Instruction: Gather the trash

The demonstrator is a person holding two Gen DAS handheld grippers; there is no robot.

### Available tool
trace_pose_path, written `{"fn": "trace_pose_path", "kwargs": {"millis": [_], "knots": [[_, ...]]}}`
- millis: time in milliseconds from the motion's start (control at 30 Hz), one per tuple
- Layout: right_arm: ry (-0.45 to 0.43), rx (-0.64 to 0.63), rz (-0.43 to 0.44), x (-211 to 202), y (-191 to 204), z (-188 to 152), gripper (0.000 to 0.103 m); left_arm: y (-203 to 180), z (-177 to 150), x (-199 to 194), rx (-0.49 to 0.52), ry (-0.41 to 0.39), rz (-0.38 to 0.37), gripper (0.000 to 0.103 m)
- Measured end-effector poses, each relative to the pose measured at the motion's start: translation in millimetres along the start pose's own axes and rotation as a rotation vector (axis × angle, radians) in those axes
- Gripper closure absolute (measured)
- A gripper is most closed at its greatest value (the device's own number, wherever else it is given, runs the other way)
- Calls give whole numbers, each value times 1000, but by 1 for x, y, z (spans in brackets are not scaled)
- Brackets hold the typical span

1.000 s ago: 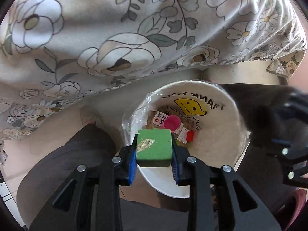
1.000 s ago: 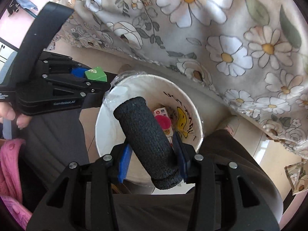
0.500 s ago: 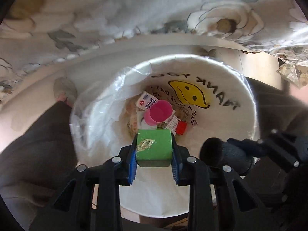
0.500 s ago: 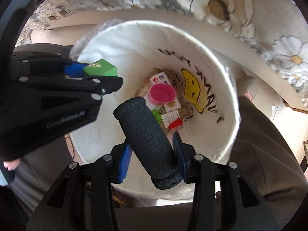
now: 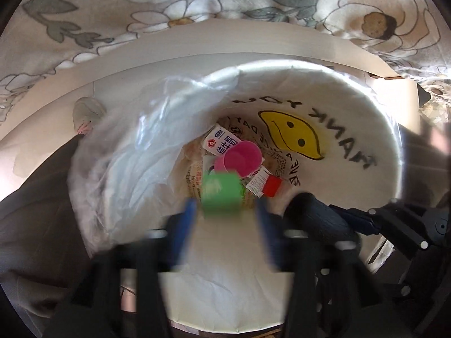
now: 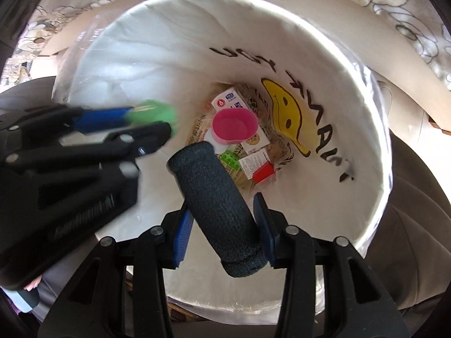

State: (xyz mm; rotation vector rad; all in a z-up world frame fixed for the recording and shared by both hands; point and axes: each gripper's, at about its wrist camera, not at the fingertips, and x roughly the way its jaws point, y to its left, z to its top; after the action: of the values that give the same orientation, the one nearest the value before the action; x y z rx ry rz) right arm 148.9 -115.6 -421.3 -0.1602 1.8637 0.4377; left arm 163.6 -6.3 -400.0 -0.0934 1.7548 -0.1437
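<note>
Your left gripper (image 5: 222,219) hangs over the near-left part of the white bin (image 5: 391,129), its blue-padded fingers (image 5: 184,225) blurred. They stand spread wider than the green block (image 5: 221,194), with gaps showing on both sides of it, so the block looks free of the pads, though the blur keeps that from being certain. In the right wrist view the same gripper (image 6: 157,125) reaches in from the left rim, the green block (image 6: 153,114) a smear at its tips, above the bin's white liner.

In the bottom of the bin (image 6: 375,129), near the middle, lies the trash already there: a pink cup (image 6: 234,126) tipped on its side on a white carton (image 6: 248,129) with red print, a small white box with a red end (image 6: 259,167) to the right of them, and a light green printed scrap (image 6: 229,160) just beside your foam roll. The far right wall of the liner carries a yellow smiley face (image 5: 293,133) and black lettering.

Your right gripper (image 6: 222,226) is closed on the dark foam roll (image 6: 217,202), both blue pads pressed to its sides, the roll slanting up and left over the bin's near side. From the left wrist view the roll (image 5: 318,217) points in over the near-right rim. A flowered cloth (image 5: 197,5) hangs along the far side beyond the bin.
</note>
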Motion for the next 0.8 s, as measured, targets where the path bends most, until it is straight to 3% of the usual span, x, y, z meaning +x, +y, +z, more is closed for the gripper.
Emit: {"fn": "trace_pose_path", "kwargs": {"millis": [100, 333, 567, 800], "knots": [[-31, -16, -26, 1, 3, 1, 50, -2, -1, -5, 8, -23, -2, 25], [-70, -10, -7, -15, 4, -1, 50, 1, -4, -21, 17, -34, 6, 25], [-183, -73, -39, -70, 9, -24, 50, 2, -23, -100, 61, -205, 58, 25], [-317, -160, -69, -142, 28, -71, 50, -12, -73, -188, 145, -392, 99, 22]]}}
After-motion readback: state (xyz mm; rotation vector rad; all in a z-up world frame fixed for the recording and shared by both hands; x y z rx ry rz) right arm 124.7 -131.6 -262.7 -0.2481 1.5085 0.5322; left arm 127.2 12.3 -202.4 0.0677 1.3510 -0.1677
